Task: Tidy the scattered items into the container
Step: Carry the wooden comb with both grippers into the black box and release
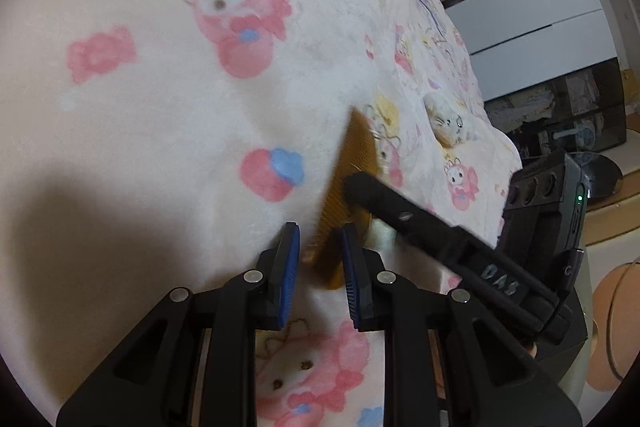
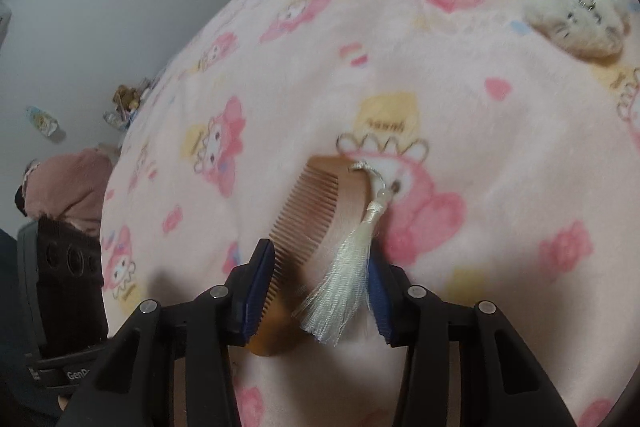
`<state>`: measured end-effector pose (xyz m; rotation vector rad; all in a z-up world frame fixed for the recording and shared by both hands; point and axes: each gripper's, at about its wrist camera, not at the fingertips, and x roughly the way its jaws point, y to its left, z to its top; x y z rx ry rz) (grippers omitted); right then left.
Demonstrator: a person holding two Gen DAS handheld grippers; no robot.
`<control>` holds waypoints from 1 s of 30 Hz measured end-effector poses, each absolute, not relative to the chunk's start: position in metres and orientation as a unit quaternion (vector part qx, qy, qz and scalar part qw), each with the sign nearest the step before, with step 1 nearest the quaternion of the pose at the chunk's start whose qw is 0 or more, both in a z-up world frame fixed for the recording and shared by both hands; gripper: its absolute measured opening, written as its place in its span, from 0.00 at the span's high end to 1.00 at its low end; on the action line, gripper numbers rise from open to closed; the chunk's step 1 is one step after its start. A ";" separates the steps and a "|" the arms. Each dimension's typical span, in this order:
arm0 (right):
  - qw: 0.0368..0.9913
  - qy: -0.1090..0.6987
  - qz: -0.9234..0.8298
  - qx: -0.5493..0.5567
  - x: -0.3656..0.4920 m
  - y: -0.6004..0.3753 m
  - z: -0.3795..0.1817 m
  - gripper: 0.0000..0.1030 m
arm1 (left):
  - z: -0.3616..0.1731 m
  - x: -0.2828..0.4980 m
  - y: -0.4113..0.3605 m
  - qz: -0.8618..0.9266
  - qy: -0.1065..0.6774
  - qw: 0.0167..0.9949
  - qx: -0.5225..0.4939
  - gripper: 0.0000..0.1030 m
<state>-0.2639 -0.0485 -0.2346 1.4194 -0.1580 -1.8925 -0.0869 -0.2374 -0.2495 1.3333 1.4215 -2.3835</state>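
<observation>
An amber half-moon comb (image 1: 352,155) with a white tassel (image 2: 344,275) is tilted up off the pink cartoon blanket (image 1: 160,87). My left gripper (image 1: 320,227) is shut on the comb's near, narrow end. In the right wrist view the comb (image 2: 316,219) lies between the pads of my right gripper (image 2: 319,251). The left pad is at the teeth tips, and the tassel hangs in a small gap at the right pad. One black finger (image 1: 400,215) of the right gripper reaches the comb from the right. A plush cat toy (image 1: 448,125) (image 2: 576,23) lies further off on the blanket. No container is in view.
The blanket (image 2: 480,147) drops off at its right edge in the left wrist view, beside a white cabinet (image 1: 532,27) and a dark shelf unit (image 1: 568,115). A pink cushion (image 2: 68,183) and small toys (image 2: 124,103) lie by the wall. The left gripper's black body (image 2: 60,267) is at the left.
</observation>
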 end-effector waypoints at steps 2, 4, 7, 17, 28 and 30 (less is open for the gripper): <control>0.368 -0.053 -0.748 0.550 -0.263 -0.051 -0.235 0.68 | -0.252 -0.089 -0.233 -0.771 0.463 0.027 0.437 0.81; 0.362 -0.066 -0.752 0.547 -0.264 -0.046 -0.231 0.72 | -0.248 -0.086 -0.231 -0.769 0.477 0.010 0.425 0.82; 0.368 -0.097 -0.755 0.534 -0.259 -0.034 -0.216 0.76 | -0.231 -0.079 -0.226 -0.779 0.471 -0.009 0.414 0.85; 0.346 -0.163 -0.817 0.432 -0.224 0.023 -0.109 0.76 | -0.106 -0.079 -0.180 -0.826 0.394 -0.124 0.384 0.86; 0.233 -0.170 -0.884 0.367 -0.162 0.160 0.007 0.77 | 0.004 -0.128 -0.024 -0.817 0.270 -0.295 0.415 0.91; 0.203 -0.171 -0.894 0.362 -0.154 0.186 0.013 0.79 | 0.007 -0.135 0.004 -0.809 0.260 -0.317 0.421 0.91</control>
